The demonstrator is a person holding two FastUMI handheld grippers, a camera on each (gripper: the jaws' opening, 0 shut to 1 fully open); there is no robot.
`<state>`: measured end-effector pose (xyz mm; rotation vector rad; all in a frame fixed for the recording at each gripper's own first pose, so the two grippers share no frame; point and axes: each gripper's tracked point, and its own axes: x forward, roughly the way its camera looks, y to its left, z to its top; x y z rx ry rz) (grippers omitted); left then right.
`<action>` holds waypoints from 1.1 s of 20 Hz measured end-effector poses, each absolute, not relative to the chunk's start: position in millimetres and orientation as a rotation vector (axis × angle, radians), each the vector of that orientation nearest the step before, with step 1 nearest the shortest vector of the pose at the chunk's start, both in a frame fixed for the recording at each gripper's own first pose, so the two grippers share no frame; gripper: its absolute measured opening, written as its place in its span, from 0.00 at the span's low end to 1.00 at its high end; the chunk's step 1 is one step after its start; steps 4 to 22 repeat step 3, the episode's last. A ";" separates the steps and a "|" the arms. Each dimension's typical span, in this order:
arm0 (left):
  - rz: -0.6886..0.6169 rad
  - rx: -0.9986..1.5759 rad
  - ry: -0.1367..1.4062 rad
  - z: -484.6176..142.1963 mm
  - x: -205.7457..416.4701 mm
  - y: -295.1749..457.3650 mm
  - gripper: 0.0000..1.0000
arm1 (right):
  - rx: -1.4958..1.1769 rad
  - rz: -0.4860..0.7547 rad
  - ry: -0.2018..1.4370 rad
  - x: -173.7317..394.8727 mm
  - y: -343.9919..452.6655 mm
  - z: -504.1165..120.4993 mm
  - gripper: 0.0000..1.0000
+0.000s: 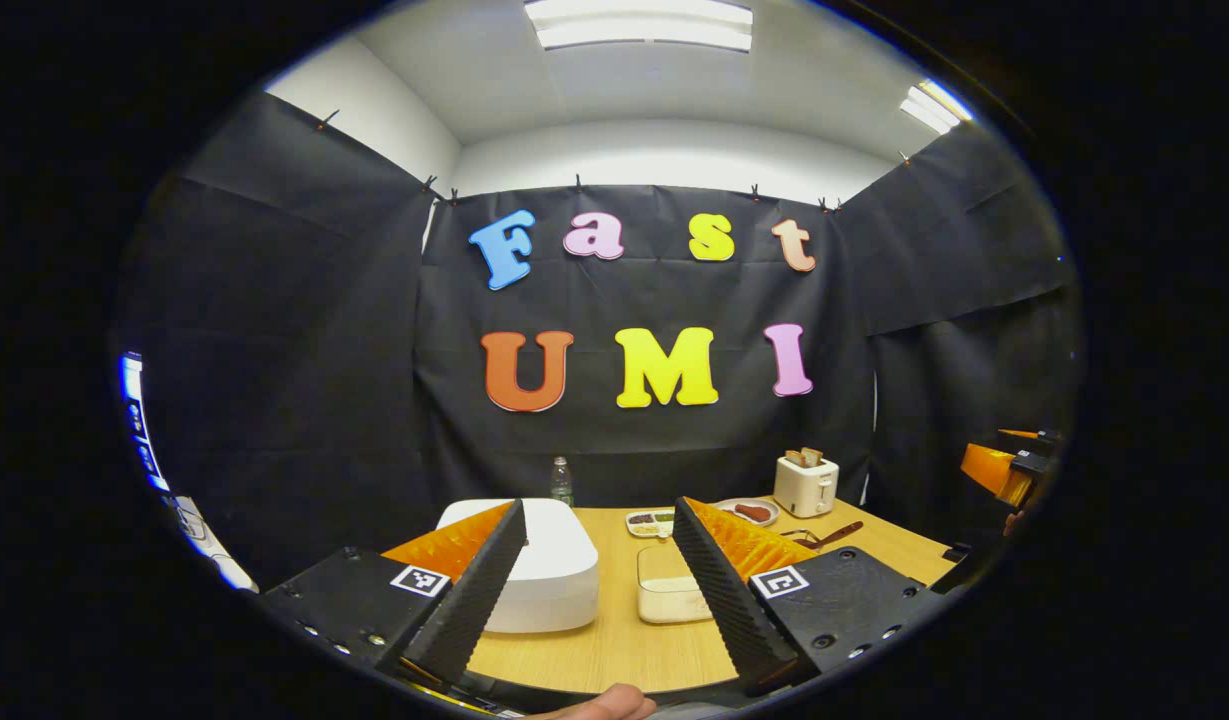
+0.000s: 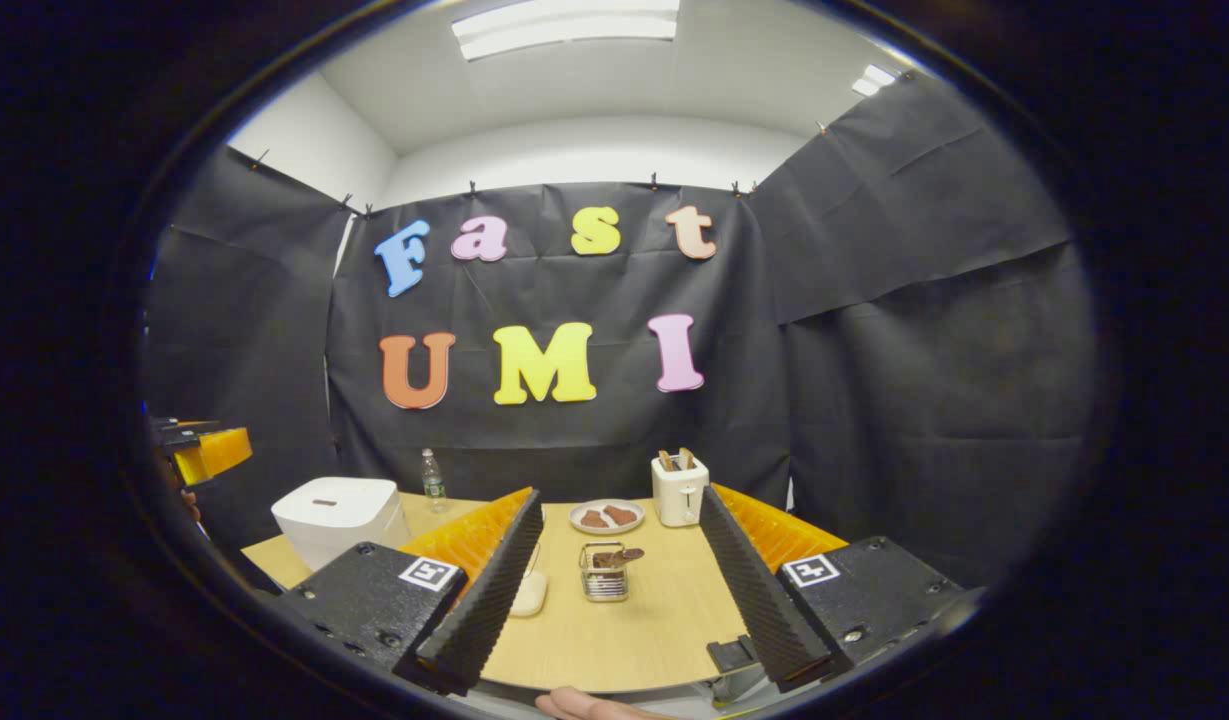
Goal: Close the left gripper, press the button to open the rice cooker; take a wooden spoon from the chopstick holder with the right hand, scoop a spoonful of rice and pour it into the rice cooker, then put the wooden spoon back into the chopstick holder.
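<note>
Inventory, as we count it: one white rice cooker (image 1: 534, 565) on the table (image 1: 614, 650), lid down, at 10 o'clock from the left gripper (image 1: 599, 590); one clear container of rice (image 1: 669, 590) just beside it at 3 o'clock. One wire chopstick holder (image 2: 604, 575) stands upright ahead of the right gripper (image 2: 614, 600), one wooden spoon (image 2: 619, 555) in it, bowl end leaning toward 2 o'clock. One toaster (image 2: 679, 490), one plate (image 2: 606, 517), one bottle (image 2: 433, 480). We see both grippers wide apart, empty.

Both views above table (image 1: 614, 640), facing wall.
</note>
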<state>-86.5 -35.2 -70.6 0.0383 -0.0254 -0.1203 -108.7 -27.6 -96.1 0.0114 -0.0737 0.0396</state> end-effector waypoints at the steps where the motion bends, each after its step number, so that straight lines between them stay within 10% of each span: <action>1: -0.127 0.047 -0.025 -72.4 -87.3 -37.3 0.94 | 0.011 0.043 -0.077 -109.9 -25.6 -95.5 0.98; 22: -0.125 0.067 -0.030 -72.0 -88.9 -35.5 0.95 | 0.015 0.045 -0.075 -109.1 -25.3 -97.2 1.00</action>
